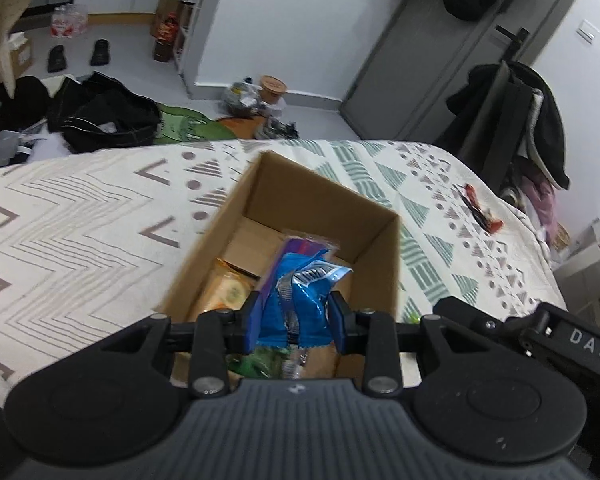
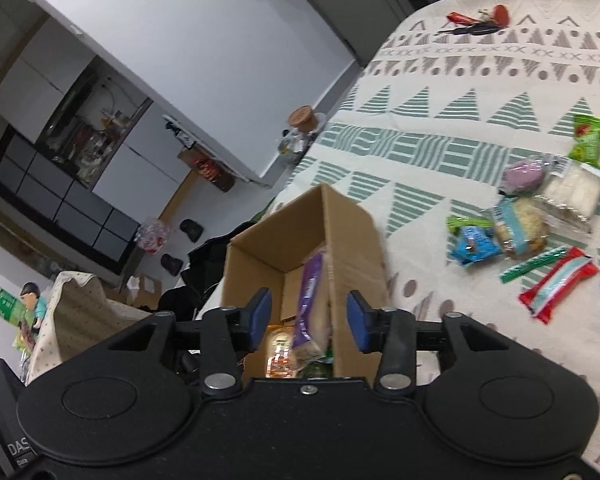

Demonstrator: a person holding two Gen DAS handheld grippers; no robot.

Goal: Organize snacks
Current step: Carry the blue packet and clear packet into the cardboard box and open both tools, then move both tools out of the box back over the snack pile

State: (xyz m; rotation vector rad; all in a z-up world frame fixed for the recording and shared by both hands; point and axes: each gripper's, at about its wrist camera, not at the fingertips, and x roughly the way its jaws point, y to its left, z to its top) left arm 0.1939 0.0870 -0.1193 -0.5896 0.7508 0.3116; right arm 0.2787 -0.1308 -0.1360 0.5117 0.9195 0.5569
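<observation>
Looking through the left wrist view: left gripper [image 1: 296, 316] is clamped on a blue snack packet [image 1: 300, 300], both blue pads pressing its sides. The packet hangs over the open cardboard box [image 1: 324, 204], which sits on a bed with a patterned cover [image 1: 80, 220]. Inside the box: a purple packet [image 1: 296, 250] standing on edge just behind the blue one, an orange-yellow packet [image 1: 224, 292] at left, something green [image 1: 260, 362] at the near end, partly hidden by the gripper. A red and black item [image 1: 480, 210] lies on the cover far right, well apart from the box. Dark clothes [image 1: 104, 116] are piled on the floor past the bed's far left edge.

Right wrist view: right gripper [image 2: 308, 318] has its pads apart, nothing pressed between them. The purple packet [image 2: 310, 300] shows in the gap, standing in the box [image 2: 356, 236], but neither pad touches it. The orange packet [image 2: 280, 350] lies low in the box at left. On the cover [image 2: 440, 100] to the right of the box, loose snacks sit in a cluster: small blue packet [image 2: 474, 244], biscuit pack [image 2: 520, 228], clear white pack [image 2: 572, 192], purple round one [image 2: 524, 178], green packet [image 2: 588, 138], green stick [image 2: 534, 266], red packet [image 2: 558, 284]. Keys with red tags [image 2: 478, 20] lie far off near the bed's far edge.
</observation>
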